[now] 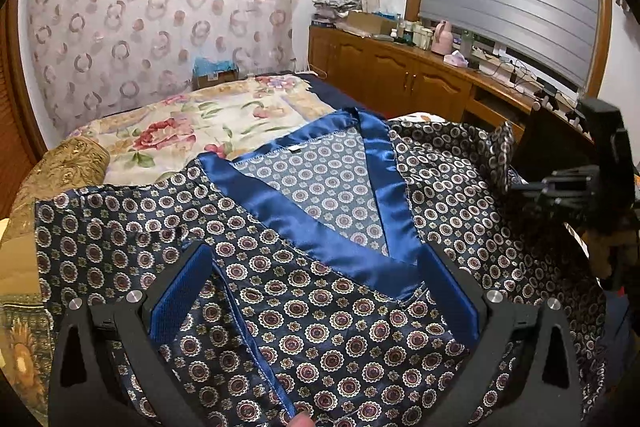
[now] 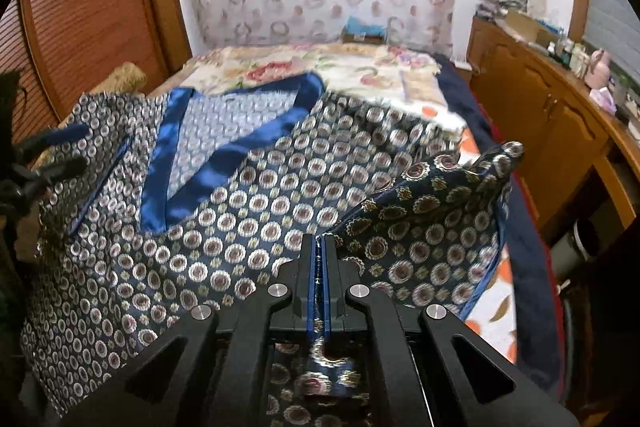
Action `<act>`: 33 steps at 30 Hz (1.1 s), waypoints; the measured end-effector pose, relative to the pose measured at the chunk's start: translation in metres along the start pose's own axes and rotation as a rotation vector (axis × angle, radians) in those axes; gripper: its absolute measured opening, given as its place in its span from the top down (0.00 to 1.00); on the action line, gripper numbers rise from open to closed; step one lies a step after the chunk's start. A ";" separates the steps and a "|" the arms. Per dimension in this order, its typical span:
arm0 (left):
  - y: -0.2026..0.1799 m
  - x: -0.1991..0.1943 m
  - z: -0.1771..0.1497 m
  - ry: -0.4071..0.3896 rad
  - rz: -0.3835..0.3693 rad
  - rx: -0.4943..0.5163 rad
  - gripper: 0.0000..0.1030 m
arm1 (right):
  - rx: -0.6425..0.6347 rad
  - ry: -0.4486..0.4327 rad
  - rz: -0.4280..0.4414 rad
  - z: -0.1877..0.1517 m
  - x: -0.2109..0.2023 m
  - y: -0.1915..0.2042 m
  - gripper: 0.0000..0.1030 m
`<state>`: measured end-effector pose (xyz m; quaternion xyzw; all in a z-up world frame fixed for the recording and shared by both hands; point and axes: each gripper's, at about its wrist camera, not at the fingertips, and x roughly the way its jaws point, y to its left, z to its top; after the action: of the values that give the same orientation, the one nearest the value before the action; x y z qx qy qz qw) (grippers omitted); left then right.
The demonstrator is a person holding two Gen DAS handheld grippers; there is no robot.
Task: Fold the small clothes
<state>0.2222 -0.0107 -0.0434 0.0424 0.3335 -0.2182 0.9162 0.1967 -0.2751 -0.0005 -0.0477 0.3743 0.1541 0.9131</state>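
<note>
I see the patterned garment [image 1: 320,327] spread on the bed [image 2: 404,75]. My right gripper [image 2: 319,247] has its jaws clamped on the garment's lifted right edge; my left gripper [image 1: 316,267] hovers over its front, jaws wide.

The shirt [image 1: 320,307] lies spread on the near end of the bed [image 1: 224,115], its neck toward the far end. My left tool [image 1: 316,291] sits over its front; my right tool [image 2: 319,251] pinches its right edge, by the bed's right edge.
</note>
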 end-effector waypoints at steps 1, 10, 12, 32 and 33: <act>0.000 -0.001 -0.001 -0.005 0.003 0.003 0.00 | 0.002 0.012 0.003 -0.002 0.004 0.001 0.99; -0.007 -0.003 -0.003 -0.014 -0.004 0.016 0.00 | 0.005 -0.030 -0.068 0.010 -0.024 -0.003 0.55; -0.009 -0.003 -0.003 -0.015 -0.005 0.021 0.00 | 0.020 -0.093 -0.082 0.007 -0.041 -0.014 0.50; -0.024 -0.003 -0.006 -0.011 -0.032 0.051 0.00 | 0.146 0.061 -0.201 -0.017 0.036 -0.064 0.94; -0.024 -0.004 -0.006 -0.013 -0.031 0.051 0.00 | 0.113 0.066 -0.186 -0.016 0.036 -0.059 0.95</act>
<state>0.2059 -0.0299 -0.0441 0.0593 0.3224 -0.2410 0.9135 0.2289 -0.3254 -0.0389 -0.0357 0.4064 0.0455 0.9119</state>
